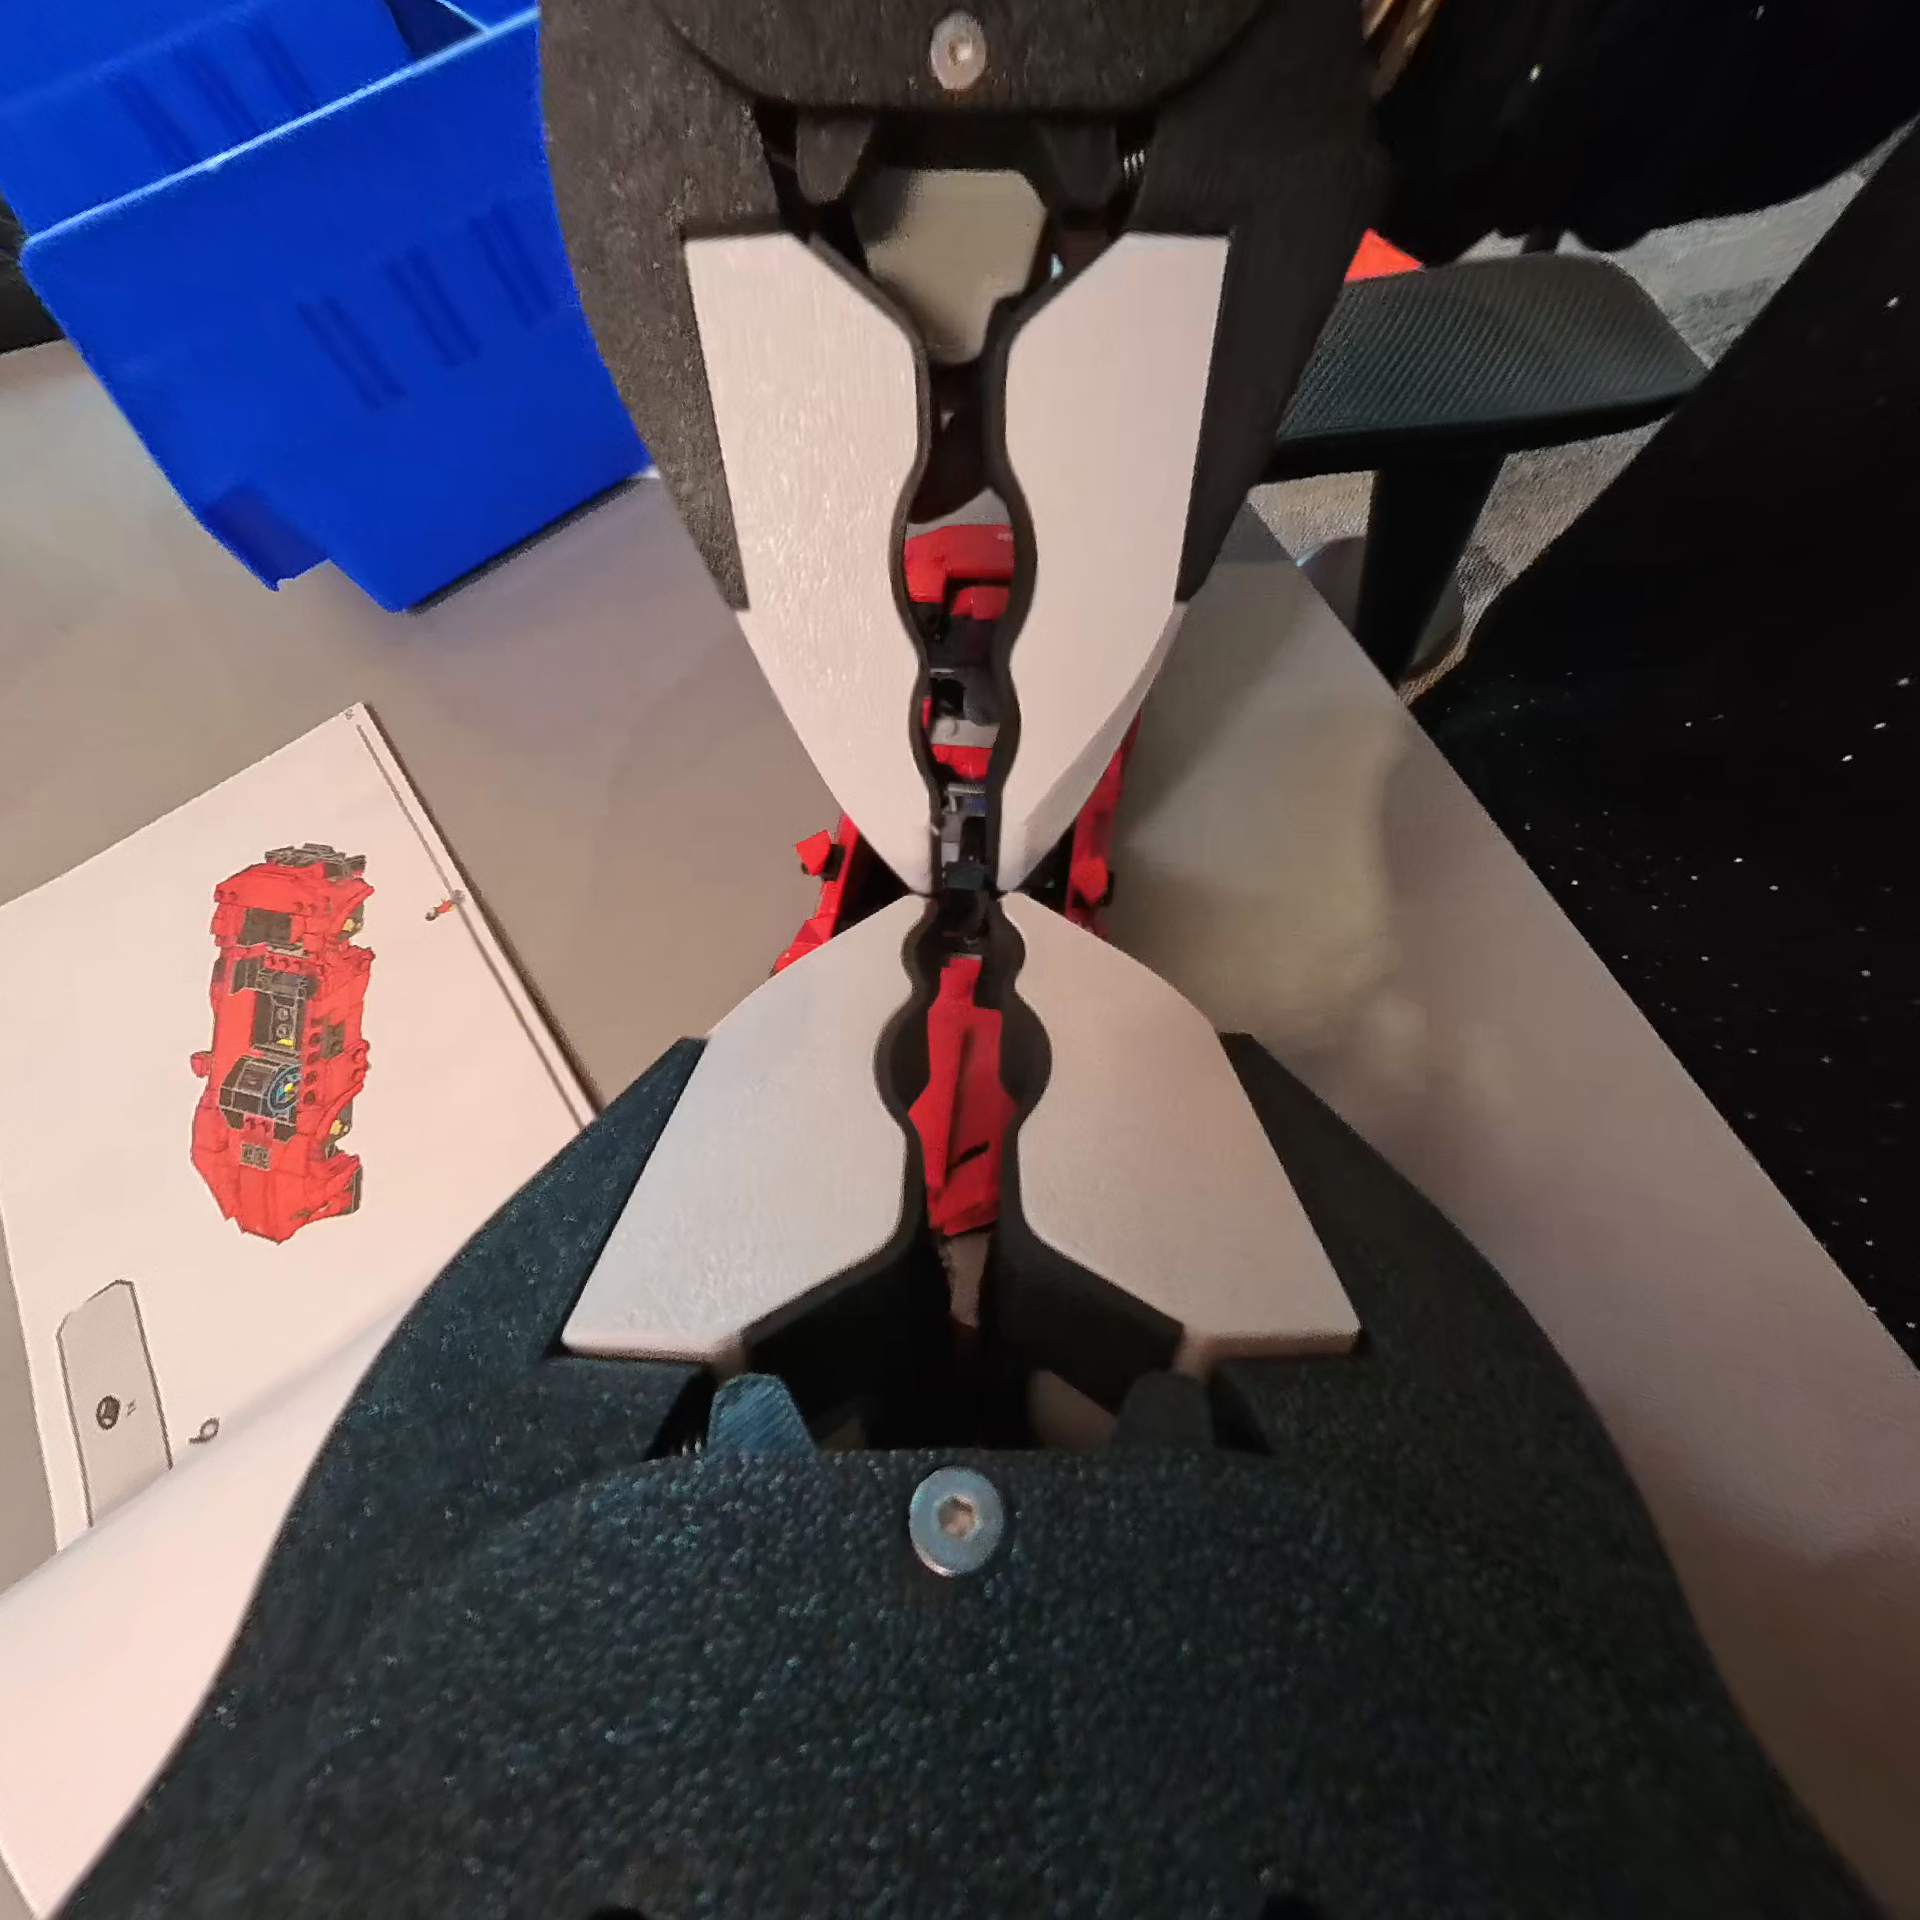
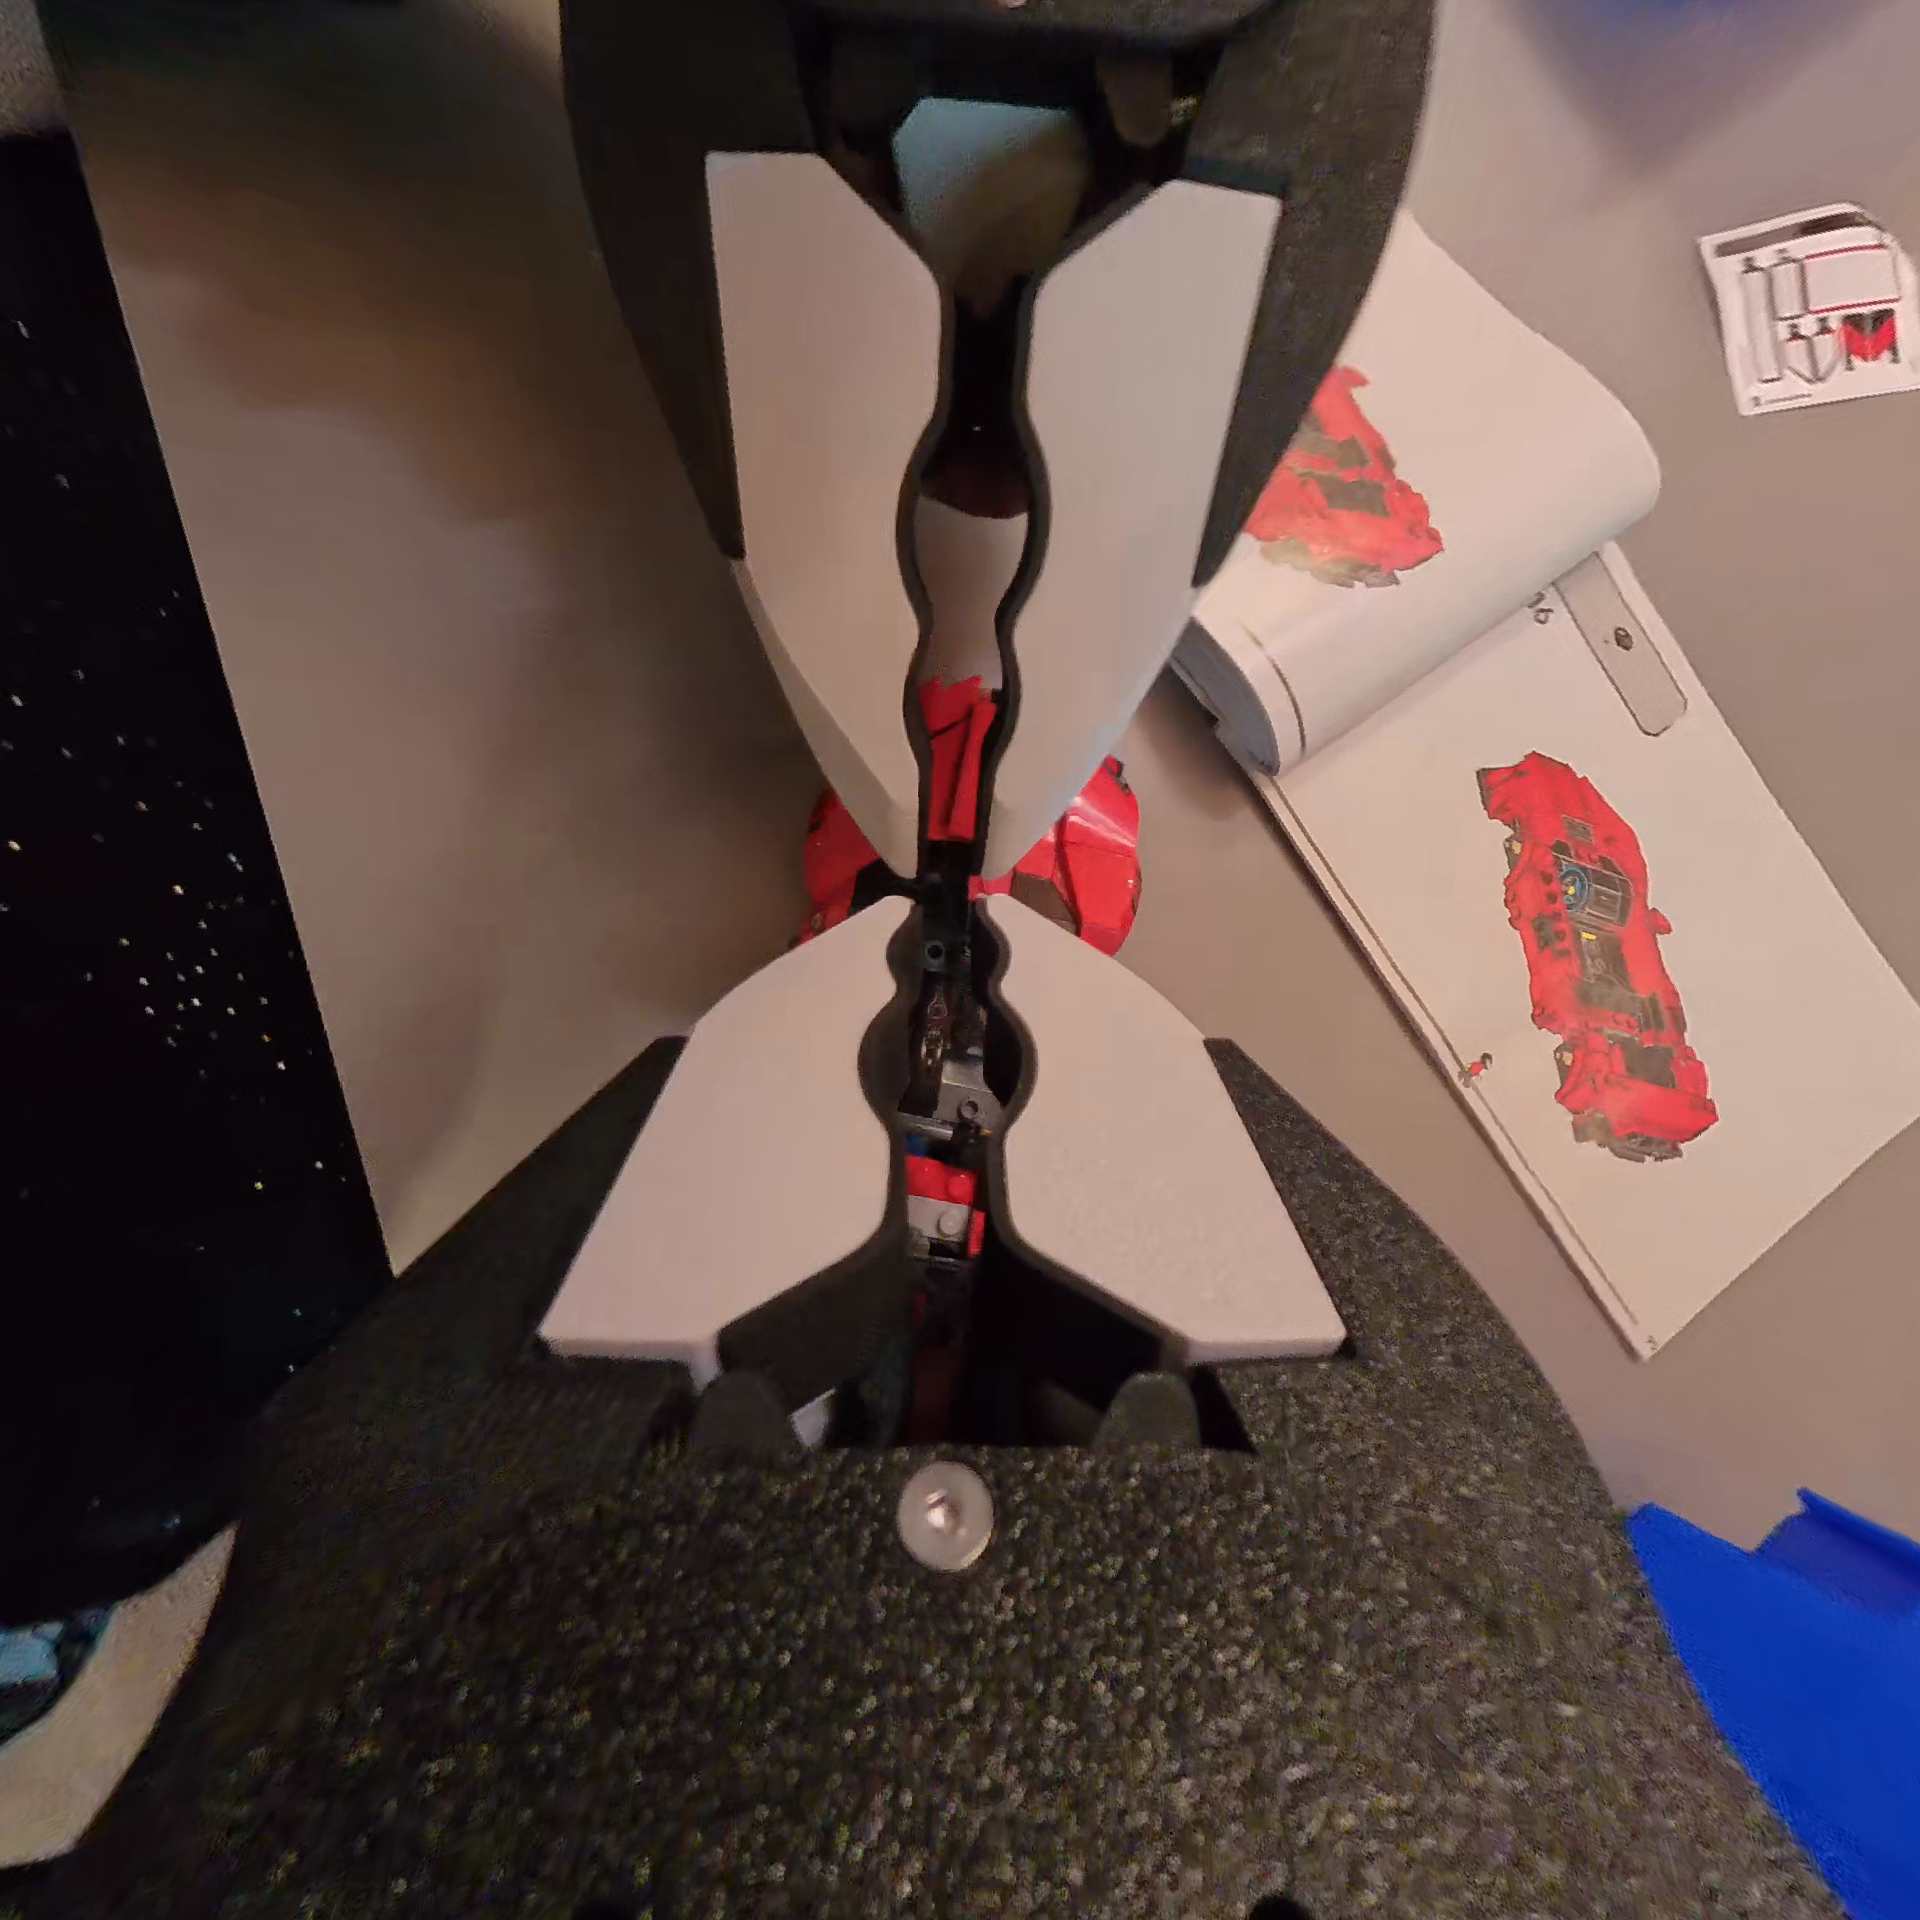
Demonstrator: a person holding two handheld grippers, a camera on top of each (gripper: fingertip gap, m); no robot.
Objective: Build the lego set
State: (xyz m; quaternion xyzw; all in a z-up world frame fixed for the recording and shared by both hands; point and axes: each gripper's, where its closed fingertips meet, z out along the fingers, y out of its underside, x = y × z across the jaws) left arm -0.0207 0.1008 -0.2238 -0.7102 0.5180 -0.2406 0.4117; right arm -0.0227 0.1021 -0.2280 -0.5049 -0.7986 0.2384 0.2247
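A red lego car (image 1: 1093,831) lies on the grey table, mostly hidden under both grippers; it also shows in the right wrist view (image 2: 1081,862). My left gripper (image 1: 966,906) and my right gripper (image 2: 940,906) meet tip to tip just above the car. A small black lego piece (image 1: 961,883) sits between the tips where they meet, and it also shows in the right wrist view (image 2: 940,940). Both pairs of fingers are closed to a narrow gap around it. Whether the piece touches the car is hidden.
An open instruction booklet (image 1: 281,1039) with a picture of the red car lies beside the car, also seen in the right wrist view (image 2: 1590,956). A blue bin (image 1: 343,312) stands behind it. A sticker sheet (image 2: 1808,312) lies farther off. A black chair (image 1: 1455,353) and dark floor (image 1: 1714,727) lie past the table edge. My left and right fingertips are right by each other.
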